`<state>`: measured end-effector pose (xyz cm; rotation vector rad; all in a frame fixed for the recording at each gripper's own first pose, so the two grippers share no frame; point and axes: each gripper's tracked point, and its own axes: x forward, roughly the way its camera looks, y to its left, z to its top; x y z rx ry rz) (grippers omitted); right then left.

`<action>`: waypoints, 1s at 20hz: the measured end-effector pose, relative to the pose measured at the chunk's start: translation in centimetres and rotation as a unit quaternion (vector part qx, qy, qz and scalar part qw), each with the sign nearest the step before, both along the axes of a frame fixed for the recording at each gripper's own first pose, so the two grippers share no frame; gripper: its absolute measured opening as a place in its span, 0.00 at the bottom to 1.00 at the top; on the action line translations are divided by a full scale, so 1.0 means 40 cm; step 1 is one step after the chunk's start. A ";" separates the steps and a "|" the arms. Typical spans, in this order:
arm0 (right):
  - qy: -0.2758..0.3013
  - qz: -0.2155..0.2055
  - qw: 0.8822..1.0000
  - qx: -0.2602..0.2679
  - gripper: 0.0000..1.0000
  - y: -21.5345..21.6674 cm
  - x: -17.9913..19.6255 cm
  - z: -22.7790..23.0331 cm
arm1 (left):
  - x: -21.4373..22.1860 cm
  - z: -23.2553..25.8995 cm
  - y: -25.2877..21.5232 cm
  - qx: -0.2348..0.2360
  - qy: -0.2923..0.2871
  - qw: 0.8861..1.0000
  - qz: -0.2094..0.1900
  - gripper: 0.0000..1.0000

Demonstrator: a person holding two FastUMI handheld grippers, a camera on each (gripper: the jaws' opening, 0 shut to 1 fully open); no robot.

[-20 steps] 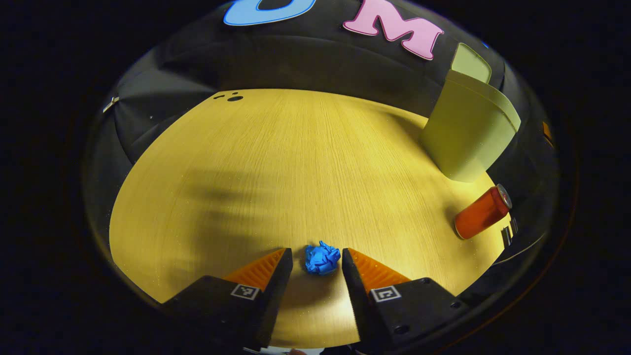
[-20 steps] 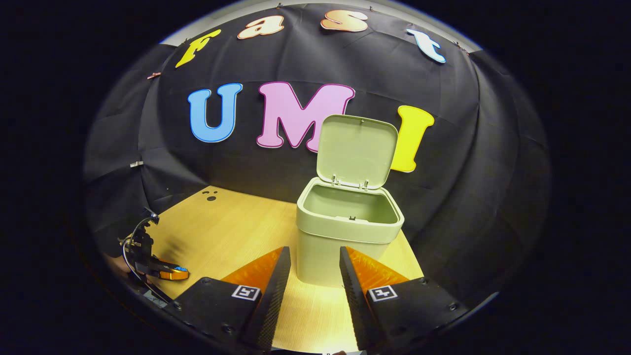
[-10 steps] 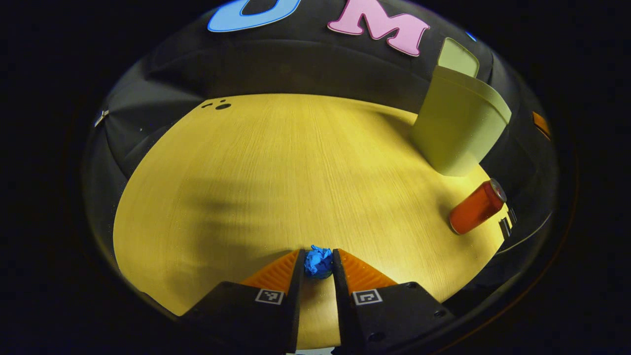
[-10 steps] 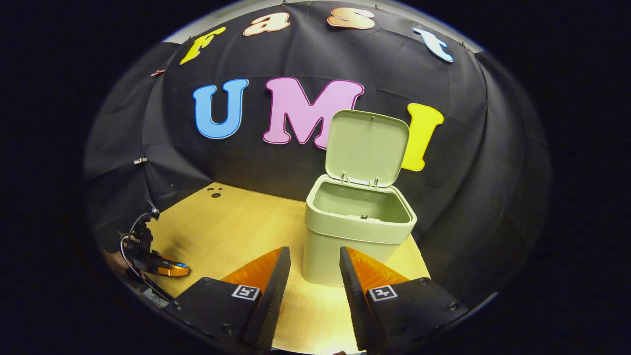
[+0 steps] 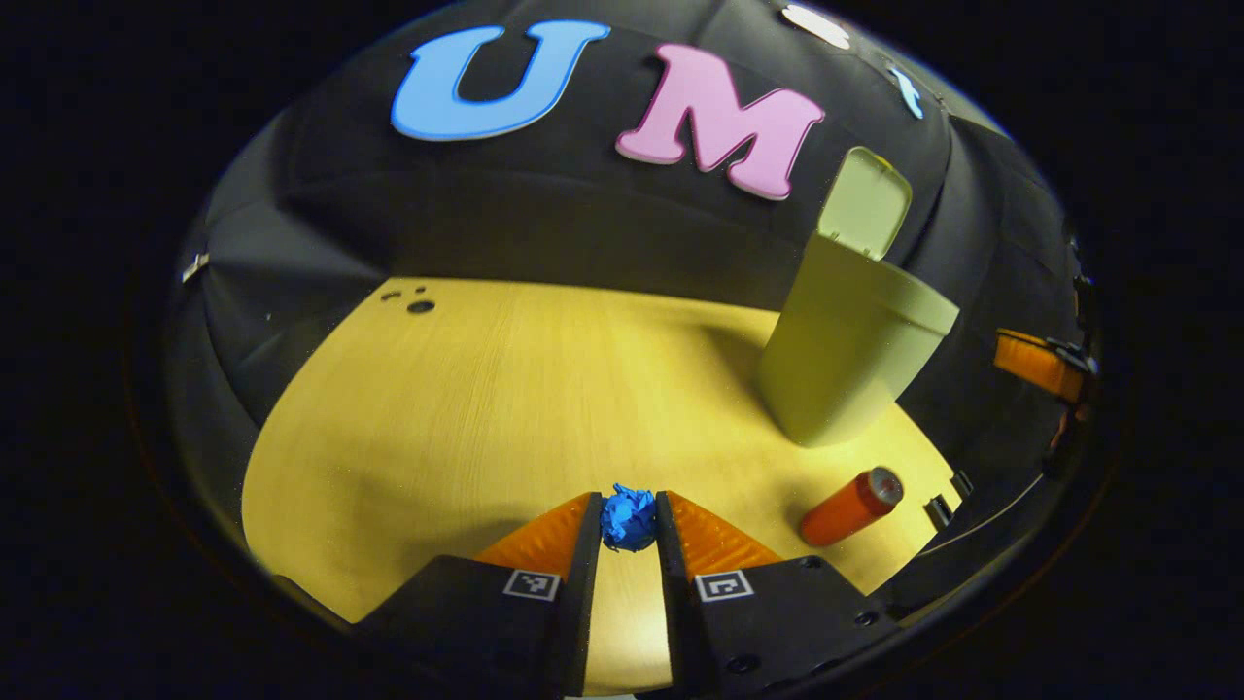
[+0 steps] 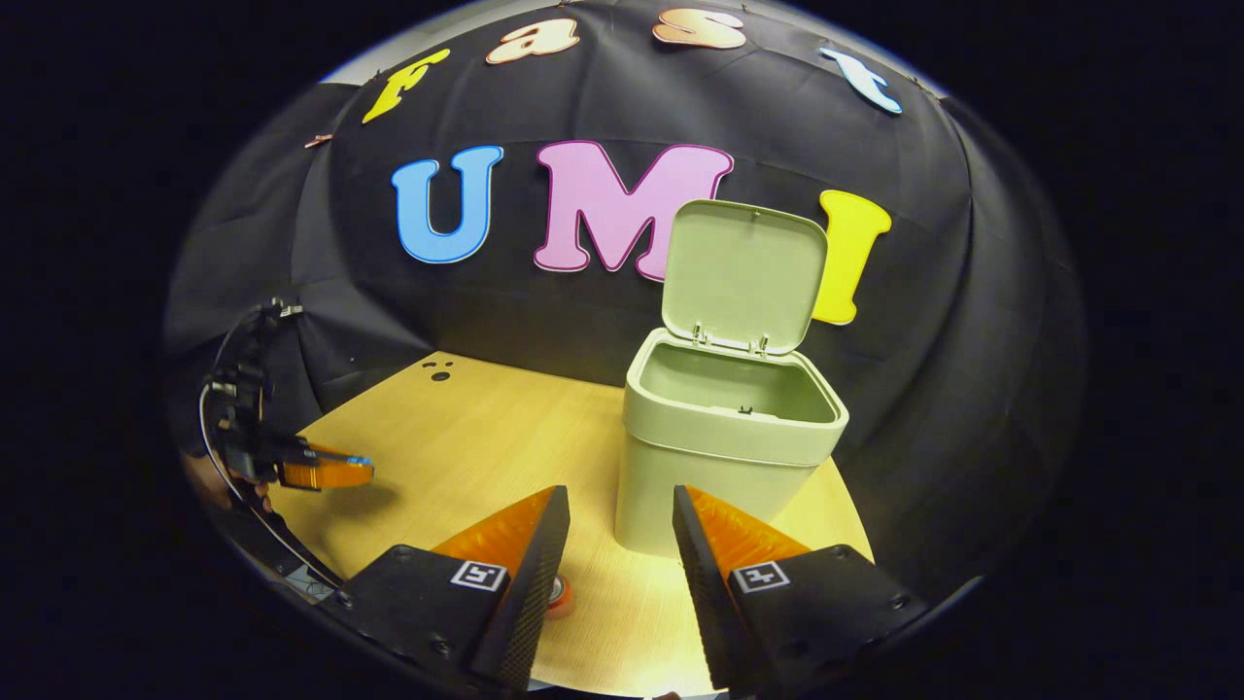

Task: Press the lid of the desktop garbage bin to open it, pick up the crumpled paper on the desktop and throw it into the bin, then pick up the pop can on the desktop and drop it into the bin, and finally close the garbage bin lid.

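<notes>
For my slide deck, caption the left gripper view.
Left gripper shut on paper, can lying beside the open bin.

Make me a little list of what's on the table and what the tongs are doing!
bin: green garbage bin standing on the wooden table
lid: lid up, bin open
paper: blue crumpled paper squeezed between the left tongs, raised above the table
can: orange pop can lying on its side near the bin
right tongs: right tongs open, holding nothing, facing the bin
inside bin: nothing seen inside from the right gripper view
</notes>
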<state>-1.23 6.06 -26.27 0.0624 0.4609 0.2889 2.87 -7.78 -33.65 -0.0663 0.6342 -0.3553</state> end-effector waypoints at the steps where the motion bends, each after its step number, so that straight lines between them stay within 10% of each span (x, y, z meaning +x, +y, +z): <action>1: 0.001 0.002 1.000 0.003 0.69 0.004 -0.002 0.000 | 0.018 0.043 -0.022 -0.003 -0.019 1.000 -0.010 0.40; 11: 0.016 0.027 0.999 0.025 0.81 0.039 -0.052 -0.022 | 0.155 0.422 -0.264 -0.065 -0.161 0.981 -0.090 0.36; 20: 0.033 0.041 0.998 0.029 0.82 0.047 -0.087 -0.054 | 0.245 0.525 -0.517 -0.093 -0.205 0.959 -0.173 0.36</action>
